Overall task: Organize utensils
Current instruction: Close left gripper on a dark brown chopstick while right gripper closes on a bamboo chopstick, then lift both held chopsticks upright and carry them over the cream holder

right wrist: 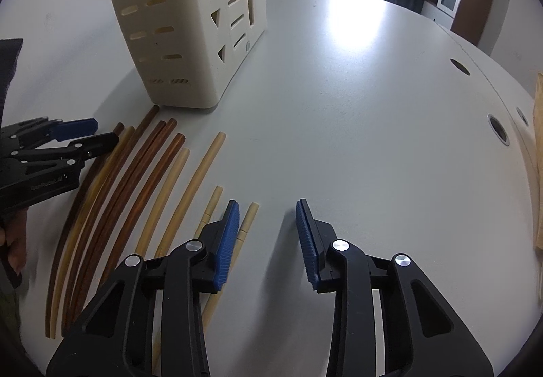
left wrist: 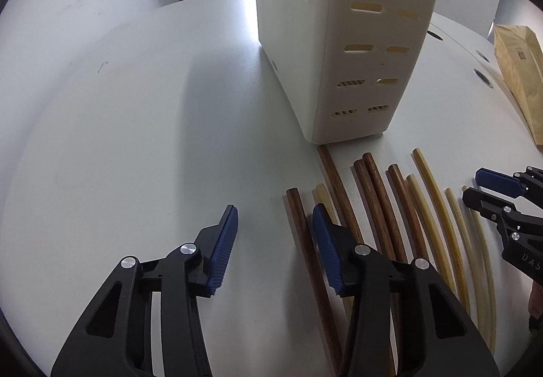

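Several chopsticks lie side by side on the white table point(left wrist: 135, 105): dark brown ones point(left wrist: 339, 187) and pale bamboo ones point(left wrist: 437, 193). A cream slotted utensil holder point(left wrist: 356, 37) stands upright just beyond their far ends. My left gripper point(left wrist: 275, 207) is open over the left end of the row. The leftmost dark chopstick point(left wrist: 297, 214) runs between its jaws and under the right pad, which is not pressing on it. My right gripper point(right wrist: 267, 207) is open at the right end. The outermost pale chopstick point(right wrist: 250, 215) lies just inside its left pad. In the right wrist view the holder point(right wrist: 176, 31) and the left gripper point(right wrist: 107, 131) also show.
A brown paper package point(left wrist: 519, 71) lies at the table's right edge, past round cable holes point(right wrist: 499, 129). A hand point(right wrist: 13, 251) shows behind the left gripper. A doorway and cabinets stand beyond the table's far side.
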{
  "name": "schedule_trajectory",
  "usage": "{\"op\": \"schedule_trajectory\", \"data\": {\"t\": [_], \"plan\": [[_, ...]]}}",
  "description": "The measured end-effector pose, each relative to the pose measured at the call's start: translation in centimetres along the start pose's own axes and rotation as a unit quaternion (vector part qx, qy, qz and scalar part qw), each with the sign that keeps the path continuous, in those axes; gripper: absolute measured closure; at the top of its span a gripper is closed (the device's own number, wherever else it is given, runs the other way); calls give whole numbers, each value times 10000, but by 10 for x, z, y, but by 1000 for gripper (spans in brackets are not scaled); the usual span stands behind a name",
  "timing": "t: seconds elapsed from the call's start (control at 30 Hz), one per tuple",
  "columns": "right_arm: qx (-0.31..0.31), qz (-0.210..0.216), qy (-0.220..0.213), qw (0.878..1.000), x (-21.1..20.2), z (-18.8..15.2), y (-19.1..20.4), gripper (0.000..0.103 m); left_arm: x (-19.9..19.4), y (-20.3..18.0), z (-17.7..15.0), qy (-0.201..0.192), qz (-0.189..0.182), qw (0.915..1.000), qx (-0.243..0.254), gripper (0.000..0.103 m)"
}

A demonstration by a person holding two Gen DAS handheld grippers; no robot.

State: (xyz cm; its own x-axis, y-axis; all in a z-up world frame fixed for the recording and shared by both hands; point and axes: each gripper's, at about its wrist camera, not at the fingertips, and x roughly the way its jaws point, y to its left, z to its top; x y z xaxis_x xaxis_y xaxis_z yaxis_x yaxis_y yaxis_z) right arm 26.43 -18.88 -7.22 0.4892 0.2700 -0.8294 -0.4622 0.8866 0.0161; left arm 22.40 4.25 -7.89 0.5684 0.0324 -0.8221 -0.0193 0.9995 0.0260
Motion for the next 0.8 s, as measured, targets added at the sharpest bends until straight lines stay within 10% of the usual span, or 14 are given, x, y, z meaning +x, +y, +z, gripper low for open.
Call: {"op": "schedule_trajectory", "data": {"t": [0.17, 0.47, 0.8], "plan": [[-73, 36, 79, 9999, -2, -1, 5, 84, 0, -7, 0, -9, -48, 9998, 181, 92], [54, 254, 95, 9996, 1, 7, 2, 98, -3, 3, 1, -100, -115, 9999, -11, 96], [171, 529, -791, 9953, -38, 42, 1, 98, -71, 21, 16, -1125, -310, 9926, -327, 96]]}}
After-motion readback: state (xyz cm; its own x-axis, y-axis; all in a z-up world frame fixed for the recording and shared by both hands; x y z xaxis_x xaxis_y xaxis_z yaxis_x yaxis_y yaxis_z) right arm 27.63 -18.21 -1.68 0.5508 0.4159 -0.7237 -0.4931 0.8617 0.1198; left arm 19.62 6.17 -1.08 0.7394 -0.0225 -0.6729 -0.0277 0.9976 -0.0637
